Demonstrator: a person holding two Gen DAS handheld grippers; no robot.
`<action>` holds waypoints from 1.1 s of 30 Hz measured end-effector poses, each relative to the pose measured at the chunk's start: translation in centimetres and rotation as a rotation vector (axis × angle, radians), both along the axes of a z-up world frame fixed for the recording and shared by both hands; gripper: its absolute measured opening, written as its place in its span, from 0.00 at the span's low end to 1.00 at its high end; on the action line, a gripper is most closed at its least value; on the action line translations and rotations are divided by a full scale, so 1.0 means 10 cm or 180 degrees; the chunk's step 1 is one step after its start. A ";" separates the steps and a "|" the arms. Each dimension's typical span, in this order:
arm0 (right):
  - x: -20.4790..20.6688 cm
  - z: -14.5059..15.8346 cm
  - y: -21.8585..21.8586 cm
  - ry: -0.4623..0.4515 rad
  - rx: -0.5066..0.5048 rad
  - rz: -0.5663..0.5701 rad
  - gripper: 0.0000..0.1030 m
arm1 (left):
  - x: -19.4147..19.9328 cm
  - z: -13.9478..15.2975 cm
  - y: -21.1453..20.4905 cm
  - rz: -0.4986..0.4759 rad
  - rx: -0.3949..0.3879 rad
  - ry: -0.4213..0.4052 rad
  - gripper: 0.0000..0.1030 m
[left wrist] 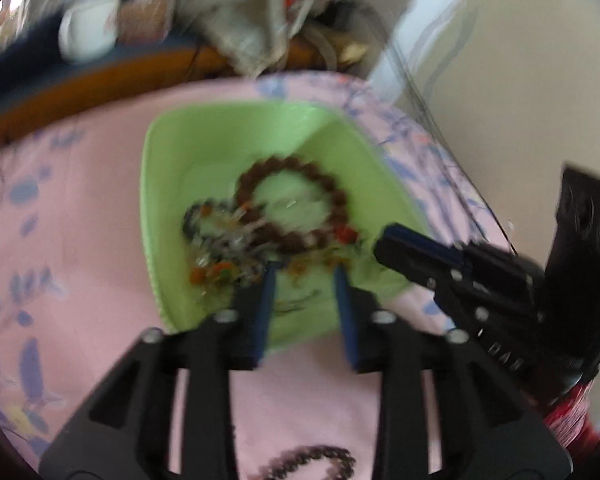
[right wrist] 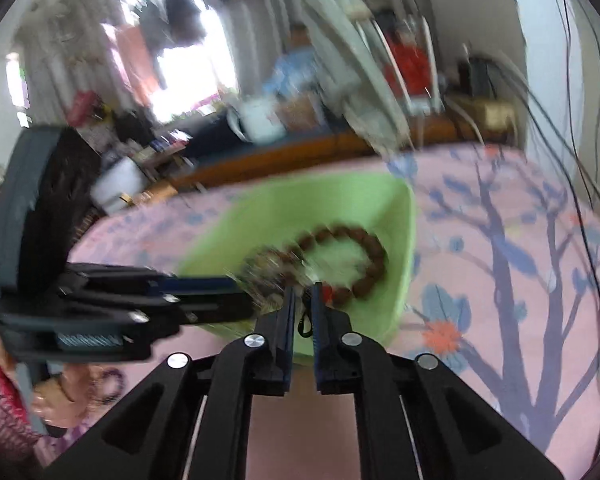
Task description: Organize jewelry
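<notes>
Over the green tray, left gripper stands part-open and empty; right gripper closed, pinching a small dark loop. Deposit step, judging by the brown bead bracelet inside. Next probably: the dark bracelet lying on the pink sheet.

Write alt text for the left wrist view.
A green tray on a pink floral cloth holds a brown bead bracelet and tangled jewelry. The left gripper hangs open over it; the right gripper reaches in from the right.
</notes>
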State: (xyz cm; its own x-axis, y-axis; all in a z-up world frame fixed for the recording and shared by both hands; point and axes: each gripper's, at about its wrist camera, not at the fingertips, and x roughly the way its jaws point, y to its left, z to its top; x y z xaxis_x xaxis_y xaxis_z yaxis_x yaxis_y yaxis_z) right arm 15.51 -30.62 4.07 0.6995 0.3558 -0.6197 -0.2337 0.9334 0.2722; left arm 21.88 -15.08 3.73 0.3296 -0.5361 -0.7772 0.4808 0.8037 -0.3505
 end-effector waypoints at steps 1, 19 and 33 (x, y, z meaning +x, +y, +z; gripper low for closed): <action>-0.07 -0.01 -0.03 -0.0107 0.0079 -0.0027 0.00 | -0.01 0.01 0.04 0.0004 -0.0080 0.0004 0.30; -0.88 -0.33 0.35 0.0314 0.0621 0.0358 0.22 | -1.03 -0.01 1.70 0.0641 -0.0657 -0.0133 0.56; -1.01 -0.16 1.49 0.0215 0.0121 0.1346 0.00 | -1.55 -0.30 2.15 0.0859 -0.0085 -0.0325 0.49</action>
